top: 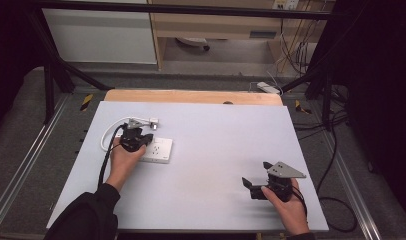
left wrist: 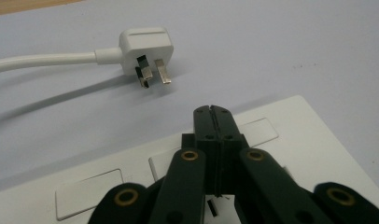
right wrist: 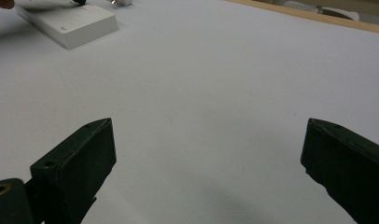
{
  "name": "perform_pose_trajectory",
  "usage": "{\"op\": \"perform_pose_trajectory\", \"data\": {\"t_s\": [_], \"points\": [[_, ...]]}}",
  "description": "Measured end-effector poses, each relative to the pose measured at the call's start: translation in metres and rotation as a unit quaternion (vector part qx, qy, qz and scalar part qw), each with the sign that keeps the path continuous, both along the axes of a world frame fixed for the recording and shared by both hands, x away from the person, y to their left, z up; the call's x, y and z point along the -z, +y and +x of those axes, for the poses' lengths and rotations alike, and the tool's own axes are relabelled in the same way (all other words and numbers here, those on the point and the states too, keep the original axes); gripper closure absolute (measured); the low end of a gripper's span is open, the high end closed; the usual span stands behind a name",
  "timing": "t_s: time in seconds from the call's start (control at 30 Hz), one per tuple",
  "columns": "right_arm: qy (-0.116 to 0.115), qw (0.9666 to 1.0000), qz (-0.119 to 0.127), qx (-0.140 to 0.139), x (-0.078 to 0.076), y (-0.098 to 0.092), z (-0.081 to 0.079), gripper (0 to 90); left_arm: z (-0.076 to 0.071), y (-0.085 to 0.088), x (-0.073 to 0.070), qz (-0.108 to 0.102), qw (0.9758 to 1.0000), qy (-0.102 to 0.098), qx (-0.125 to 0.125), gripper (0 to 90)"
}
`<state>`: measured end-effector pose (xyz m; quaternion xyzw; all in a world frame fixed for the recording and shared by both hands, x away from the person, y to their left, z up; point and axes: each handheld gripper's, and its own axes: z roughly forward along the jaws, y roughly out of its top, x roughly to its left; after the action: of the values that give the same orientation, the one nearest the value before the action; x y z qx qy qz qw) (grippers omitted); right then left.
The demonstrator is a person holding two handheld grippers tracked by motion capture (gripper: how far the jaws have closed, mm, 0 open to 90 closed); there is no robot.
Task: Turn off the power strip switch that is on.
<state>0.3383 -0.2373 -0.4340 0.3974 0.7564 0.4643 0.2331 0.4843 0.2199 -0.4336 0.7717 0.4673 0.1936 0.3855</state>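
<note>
- Left gripper [left wrist: 213,112] hovers over the white socket panel [left wrist: 295,140], jaws pressed together with nothing between them.
- White plug [left wrist: 145,49] lies on its side on the table [top: 216,145] just beyond the panel, prongs facing the gripper, its cord [left wrist: 38,61] trailing off.
- Right gripper [top: 255,182] sits well apart near the table's front edge, jaws spread wide, empty.

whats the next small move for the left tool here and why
Probably open the left tool and ease it toward the white plug. Its jaws are shut with nothing between them, poised over the white socket panel, while the plug lies loose on the table beyond the panel, prongs bare and not inserted. The right tool sits open, far off to the side.
</note>
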Motion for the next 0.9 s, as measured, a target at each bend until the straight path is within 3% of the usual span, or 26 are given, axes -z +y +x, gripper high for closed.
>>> {"op": "perform_pose_trajectory", "data": {"t_s": [0.3,0.9], "points": [[0.000,1.0000,0.001,0.000,0.000,0.000,0.000,3.7,0.001,0.001,-0.001,-0.005,1.0000,-0.003,-0.002,90.0],[0.000,1.0000,0.000,-0.002,0.000,0.001,0.001,3.7,0.000,0.011,-0.019,-0.018,0.9990,-0.040,-0.002,90.0]]}}
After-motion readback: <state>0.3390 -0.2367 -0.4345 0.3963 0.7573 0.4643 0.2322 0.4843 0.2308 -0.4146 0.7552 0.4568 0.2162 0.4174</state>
